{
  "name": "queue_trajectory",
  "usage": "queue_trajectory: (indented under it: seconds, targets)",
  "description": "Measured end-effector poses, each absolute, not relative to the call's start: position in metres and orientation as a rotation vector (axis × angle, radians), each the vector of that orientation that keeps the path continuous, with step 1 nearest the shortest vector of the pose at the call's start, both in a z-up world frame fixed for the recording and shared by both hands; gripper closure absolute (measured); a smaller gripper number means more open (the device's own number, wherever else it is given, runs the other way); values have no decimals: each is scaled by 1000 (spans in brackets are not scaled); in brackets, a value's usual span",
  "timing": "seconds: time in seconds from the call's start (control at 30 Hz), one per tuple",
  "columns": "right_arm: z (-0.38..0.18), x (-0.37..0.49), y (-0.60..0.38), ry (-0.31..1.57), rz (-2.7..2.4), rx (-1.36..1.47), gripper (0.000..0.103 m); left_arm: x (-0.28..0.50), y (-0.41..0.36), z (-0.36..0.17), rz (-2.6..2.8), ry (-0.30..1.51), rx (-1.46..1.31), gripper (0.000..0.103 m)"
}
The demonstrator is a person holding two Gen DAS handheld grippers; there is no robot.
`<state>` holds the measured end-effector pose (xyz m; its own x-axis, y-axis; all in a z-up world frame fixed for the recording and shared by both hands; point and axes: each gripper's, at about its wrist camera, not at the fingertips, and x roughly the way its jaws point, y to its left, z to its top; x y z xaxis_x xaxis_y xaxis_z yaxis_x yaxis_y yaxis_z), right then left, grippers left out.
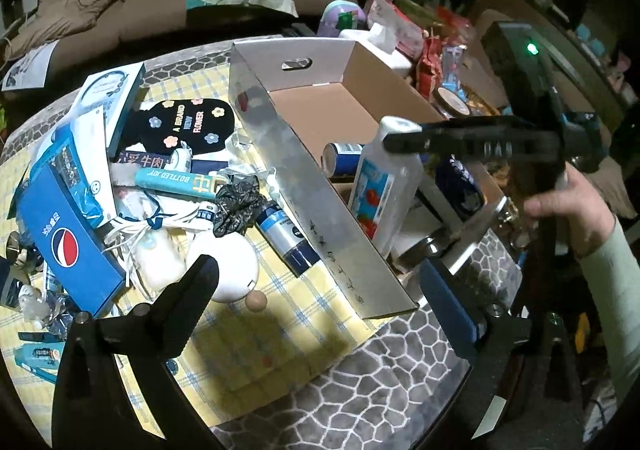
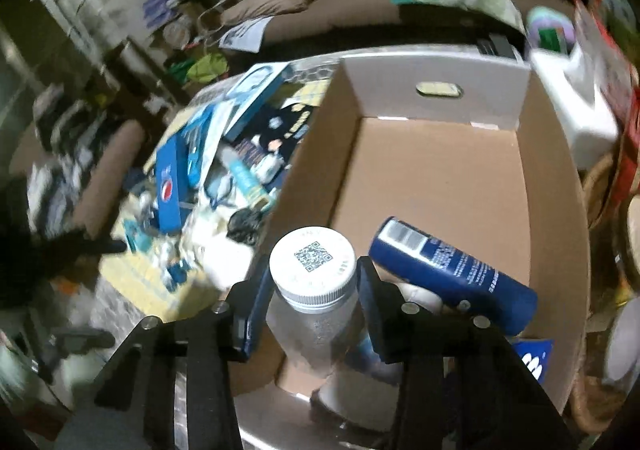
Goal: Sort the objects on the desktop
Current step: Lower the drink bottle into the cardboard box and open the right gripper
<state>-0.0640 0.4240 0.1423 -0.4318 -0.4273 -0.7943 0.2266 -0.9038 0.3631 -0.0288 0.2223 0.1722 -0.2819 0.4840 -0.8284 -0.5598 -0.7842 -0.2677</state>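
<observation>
Between the pads of our right gripper point(image 2: 312, 314) we are gripping a clear bottle point(image 2: 316, 306) with a white cap, holding it upright just inside the near end of the cardboard box point(image 2: 436, 73). Beside it in the box a dark blue bottle point(image 2: 452, 266) is lying tilted. Farther left, our left gripper point(image 1: 320, 290) is hanging wide open and empty over the checked cloth point(image 1: 280, 302), near the Pepsi box point(image 1: 68, 246).
</observation>
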Motion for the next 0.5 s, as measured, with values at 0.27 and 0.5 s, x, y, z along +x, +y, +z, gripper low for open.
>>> queue_trajectory:
  seconds: [0.27, 0.5]
  targets:
    - [128, -97, 424, -202, -2227, 1294, 59, -34, 228, 154, 2063, 106, -1354, 2]
    - [119, -117, 408, -175, -2068, 1334, 58, -44, 229, 141, 2048, 95, -1379, 2]
